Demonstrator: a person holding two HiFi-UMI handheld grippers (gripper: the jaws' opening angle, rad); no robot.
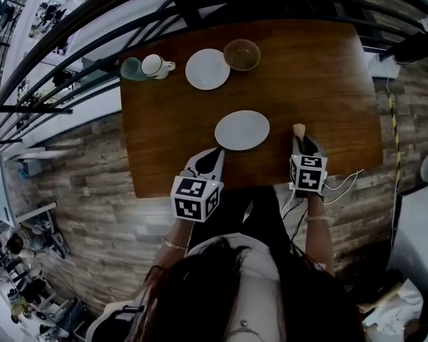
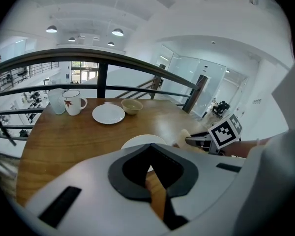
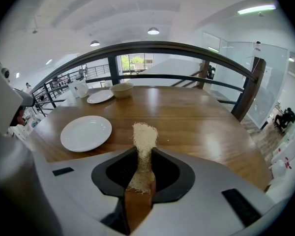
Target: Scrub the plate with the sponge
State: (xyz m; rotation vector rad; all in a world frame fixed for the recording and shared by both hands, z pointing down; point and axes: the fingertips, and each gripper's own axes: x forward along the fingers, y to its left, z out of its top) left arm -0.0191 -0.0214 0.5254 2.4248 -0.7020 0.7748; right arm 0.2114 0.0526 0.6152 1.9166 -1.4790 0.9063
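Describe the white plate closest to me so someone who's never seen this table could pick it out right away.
Start at the wooden table and go to the edge nearest the person. The near plate lies there by itself on bare wood. Its lookalike, the far plate, sits in a row at the opposite edge, between a mug and a brown bowl.
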